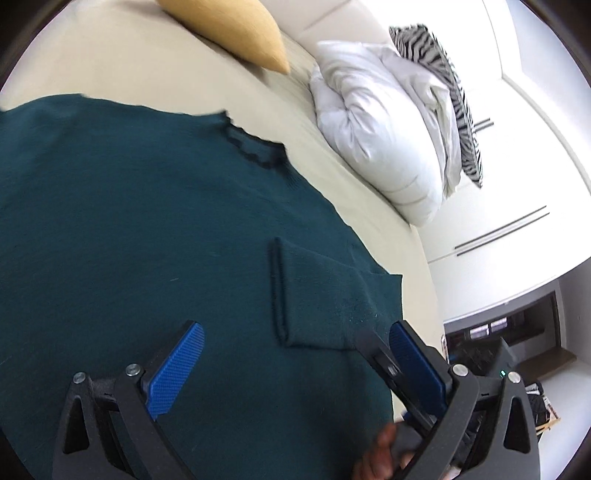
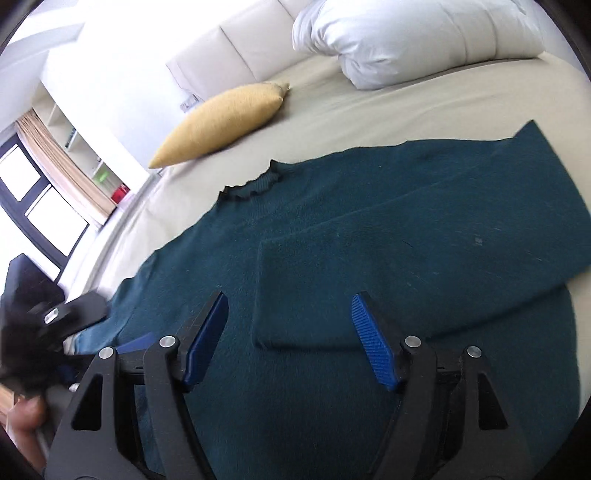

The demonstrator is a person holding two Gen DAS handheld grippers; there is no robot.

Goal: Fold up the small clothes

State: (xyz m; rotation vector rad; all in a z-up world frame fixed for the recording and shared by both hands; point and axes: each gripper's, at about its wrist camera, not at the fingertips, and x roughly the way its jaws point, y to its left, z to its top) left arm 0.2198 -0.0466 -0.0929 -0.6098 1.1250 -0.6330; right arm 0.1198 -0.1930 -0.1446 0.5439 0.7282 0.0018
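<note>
A dark teal sweater (image 1: 147, 229) lies flat on the cream bed, collar (image 1: 255, 144) toward the pillows. One sleeve is folded across the body, its cuff (image 1: 284, 291) lying near the middle. My left gripper (image 1: 295, 332) is open and empty, just above the sweater, with the cuff between its blue pads. In the right wrist view the sweater (image 2: 369, 236) fills the frame, its collar (image 2: 258, 184) at the far edge and the folded cuff (image 2: 280, 291) between the pads. My right gripper (image 2: 290, 302) is open and empty above it.
A mustard cushion (image 1: 229, 29) and a white pillow (image 1: 376, 125) lie at the head of the bed (image 1: 122, 70); a zebra-print cushion (image 1: 443, 85) stands behind. The other gripper (image 2: 70, 314) shows at the sweater's left edge in the right wrist view. The bed's edge is right of the sweater (image 1: 421, 266).
</note>
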